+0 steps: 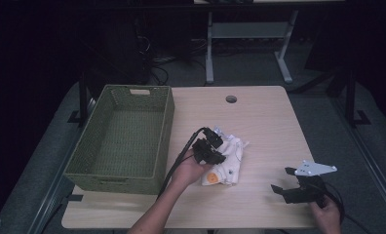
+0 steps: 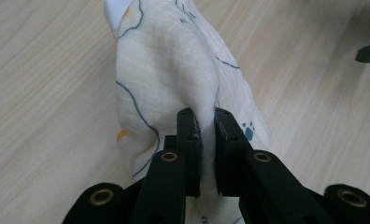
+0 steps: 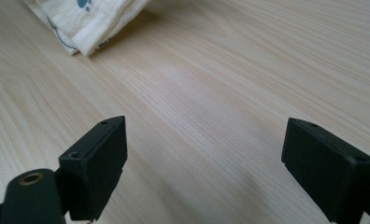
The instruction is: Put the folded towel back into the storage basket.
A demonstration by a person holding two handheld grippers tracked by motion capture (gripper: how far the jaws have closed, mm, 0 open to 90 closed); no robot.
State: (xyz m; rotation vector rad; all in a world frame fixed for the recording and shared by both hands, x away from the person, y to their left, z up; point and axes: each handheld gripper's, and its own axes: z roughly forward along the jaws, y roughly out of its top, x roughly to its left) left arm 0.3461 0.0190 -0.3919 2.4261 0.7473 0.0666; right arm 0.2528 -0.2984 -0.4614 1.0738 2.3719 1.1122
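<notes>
Room: dark floor is surrounding everything, with a pale desk frame [image 1: 244, 34] standing beyond the far edge of the table.
Table [image 1: 264, 126]: light wood-grain top is carrying all the things; a round hole [image 1: 231, 99] is sitting near its far edge, beyond the cloth.
Basket [image 1: 120, 139]: green and woven, it is standing just left of the cloth, on the table's left side, with nothing lying inside it.
Cloth [image 1: 228, 161]: cream, printed with blue lines, a blue paw mark and an orange patch, it is lying bunched near the table's middle; in the left gripper view [image 2: 174, 65] a fold is rising up into the jaws, and in the right gripper view one hemmed corner [image 3: 87, 21] is showing at the top left.
Left gripper [image 1: 215, 148]: it is resting on the cloth's left part, its jaws closing tight on a pinched fold [image 2: 206, 140]; a black cable is trailing back toward the near table edge.
Right gripper [image 1: 284, 179]: it is hovering well right of the cloth, near the table's near edge, with its jaws spread wide over bare wood [image 3: 204, 149] and gripping nothing.
Hands: the left hand [image 1: 188, 171] is holding its gripper beside the cloth; the right hand [image 1: 327, 212] is gripping its tool at the near right corner.
</notes>
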